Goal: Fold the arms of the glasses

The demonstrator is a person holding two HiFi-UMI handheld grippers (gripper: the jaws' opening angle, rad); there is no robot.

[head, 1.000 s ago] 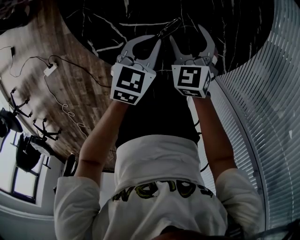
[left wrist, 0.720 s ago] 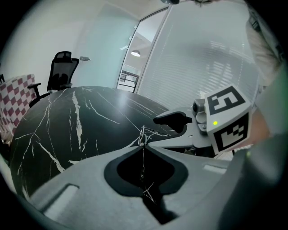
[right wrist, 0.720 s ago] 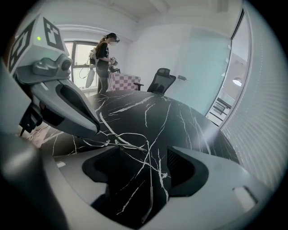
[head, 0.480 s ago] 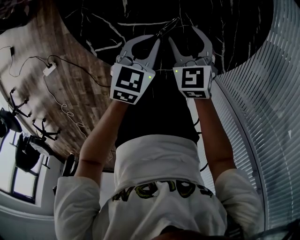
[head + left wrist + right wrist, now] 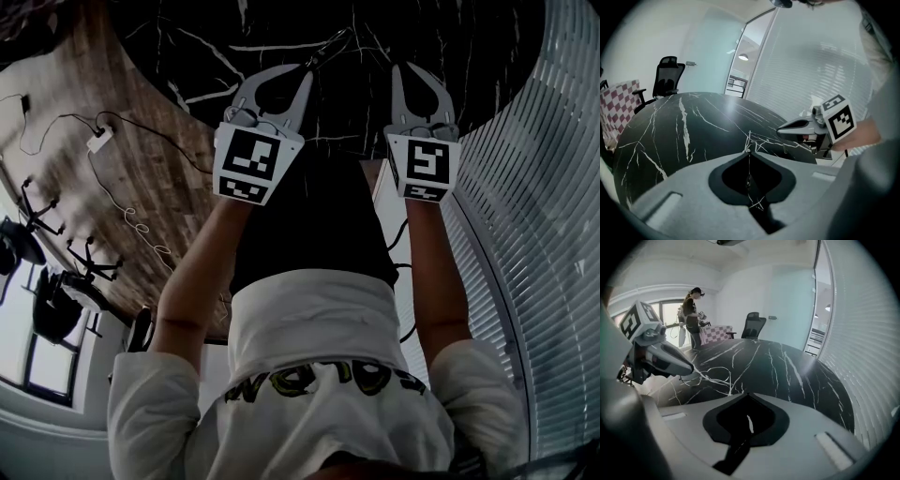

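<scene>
Right claw [image 5: 407, 67]: just closed, empty, drawn aside from glasses [image 5: 330, 45]. Left claw [image 5: 306, 71]: pinching glasses over tabletop's [image 5: 216, 37] near edge. One arm probably folded.

Black table [image 5: 670, 140] veined white, black chair [image 5: 668, 77], red-and-white checked cloth [image 5: 618, 101].

Yellow lettering [image 5: 309, 382] on the person's white shirt [image 5: 309, 319] cannot be read; nothing else bears legible text.
</scene>
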